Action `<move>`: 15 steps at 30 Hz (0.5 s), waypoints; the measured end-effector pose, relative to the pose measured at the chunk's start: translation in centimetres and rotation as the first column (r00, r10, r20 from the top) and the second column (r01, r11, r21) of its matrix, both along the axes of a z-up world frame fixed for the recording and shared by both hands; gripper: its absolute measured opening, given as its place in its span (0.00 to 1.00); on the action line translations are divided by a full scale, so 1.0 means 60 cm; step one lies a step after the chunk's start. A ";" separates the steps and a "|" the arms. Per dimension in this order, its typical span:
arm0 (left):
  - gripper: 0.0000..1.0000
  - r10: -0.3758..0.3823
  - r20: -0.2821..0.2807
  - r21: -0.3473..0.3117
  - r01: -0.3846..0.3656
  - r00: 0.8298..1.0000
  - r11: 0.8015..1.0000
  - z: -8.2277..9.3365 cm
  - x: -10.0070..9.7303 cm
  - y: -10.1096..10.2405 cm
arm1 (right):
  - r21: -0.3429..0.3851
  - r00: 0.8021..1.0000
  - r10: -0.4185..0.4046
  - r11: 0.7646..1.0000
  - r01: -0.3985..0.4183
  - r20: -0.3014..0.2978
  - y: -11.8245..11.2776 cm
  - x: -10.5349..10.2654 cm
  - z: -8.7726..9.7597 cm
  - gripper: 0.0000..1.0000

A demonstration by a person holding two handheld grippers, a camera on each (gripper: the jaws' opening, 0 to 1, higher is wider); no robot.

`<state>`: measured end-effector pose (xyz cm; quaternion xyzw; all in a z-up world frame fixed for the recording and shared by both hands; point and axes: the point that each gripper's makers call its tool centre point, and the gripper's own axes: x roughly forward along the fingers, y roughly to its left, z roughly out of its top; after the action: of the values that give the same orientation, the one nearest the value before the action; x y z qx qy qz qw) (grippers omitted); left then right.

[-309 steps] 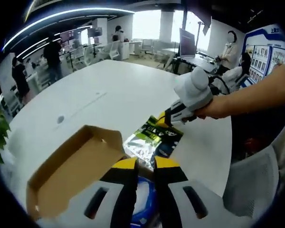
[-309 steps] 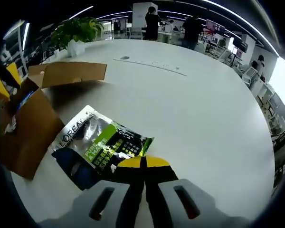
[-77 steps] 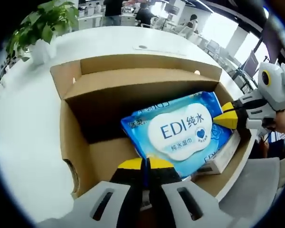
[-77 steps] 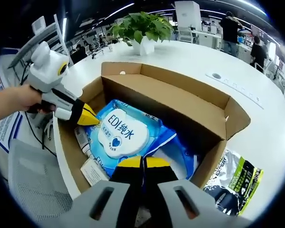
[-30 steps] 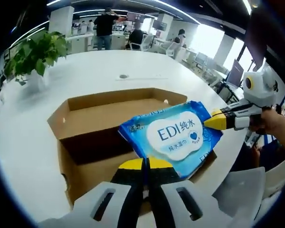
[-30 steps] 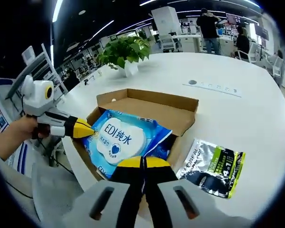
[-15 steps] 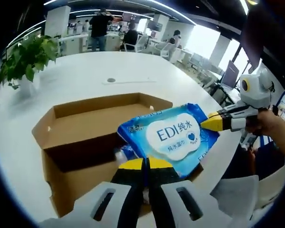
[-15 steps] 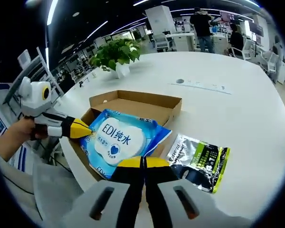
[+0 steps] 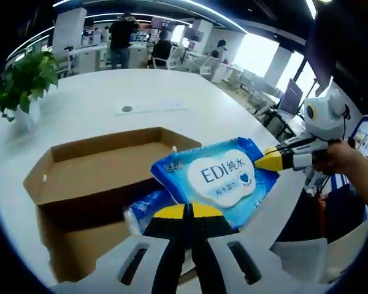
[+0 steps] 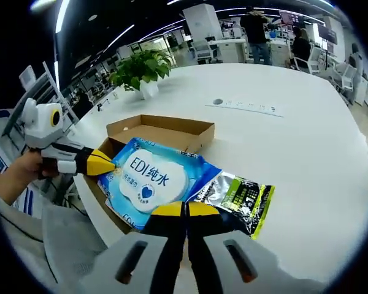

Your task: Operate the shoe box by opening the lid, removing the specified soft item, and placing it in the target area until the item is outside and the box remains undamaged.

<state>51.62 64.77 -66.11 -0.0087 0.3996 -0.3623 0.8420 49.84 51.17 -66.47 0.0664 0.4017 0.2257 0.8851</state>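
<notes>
Moved: blue soft wet-wipe pack (image 9: 218, 177) lifted clear of brown cardboard shoe box (image 9: 98, 184).
Grip: left gripper (image 9: 187, 211) and right gripper (image 10: 185, 210) clamp opposite pack edges.
Risk: uneven pull could slip it onto the worktop (image 10: 306, 159).

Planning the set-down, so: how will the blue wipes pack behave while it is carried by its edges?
The blue wipes pack is probably soft: both tongs, left and right, pinch opposite edges and it spans between them. Its glossy film looks slippery, so it may slide. It looks full, so likely weighty.
</notes>
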 end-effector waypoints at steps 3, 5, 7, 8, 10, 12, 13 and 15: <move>0.00 -0.006 0.001 -0.012 0.006 1.000 1.000 0.003 0.000 -0.014 | -0.002 1.000 -0.009 1.000 0.009 0.003 -0.017 -0.001 0.003 0.00; 0.00 -0.008 0.006 -0.019 0.009 1.000 1.000 0.006 -0.001 -0.023 | -0.002 1.000 -0.011 1.000 0.011 0.004 -0.027 -0.001 0.004 0.00; 0.00 -0.013 0.005 -0.025 0.014 1.000 1.000 0.008 -0.002 -0.032 | -0.006 1.000 -0.013 1.000 0.013 0.003 -0.035 -0.001 0.004 0.00; 0.00 -0.019 0.006 -0.026 0.019 1.000 0.999 0.009 -0.004 -0.039 | -0.008 1.000 -0.014 1.000 0.014 0.002 -0.039 -0.002 0.003 0.00; 0.00 -0.025 0.009 -0.027 0.025 1.000 0.999 0.009 -0.004 -0.048 | -0.012 1.000 -0.020 1.000 0.020 0.002 -0.047 -0.003 0.004 0.00; 0.00 -0.029 0.010 -0.031 0.029 1.000 0.999 0.011 -0.006 -0.055 | -0.016 1.000 -0.026 1.000 0.026 0.004 -0.057 -0.003 0.005 0.00; 0.00 -0.030 0.011 -0.034 0.030 0.999 0.999 0.012 -0.006 -0.061 | -0.018 1.000 -0.030 0.999 0.031 0.005 -0.060 -0.006 0.007 0.00; 0.00 -0.034 0.012 -0.039 0.034 0.999 0.999 0.014 -0.007 -0.071 | -0.019 0.999 -0.040 0.999 0.041 0.008 -0.072 -0.005 0.009 0.00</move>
<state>51.22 60.52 -65.28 -0.0165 0.3877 -0.3846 0.8376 49.56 46.86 -65.95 0.0650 0.3988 0.2041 0.8917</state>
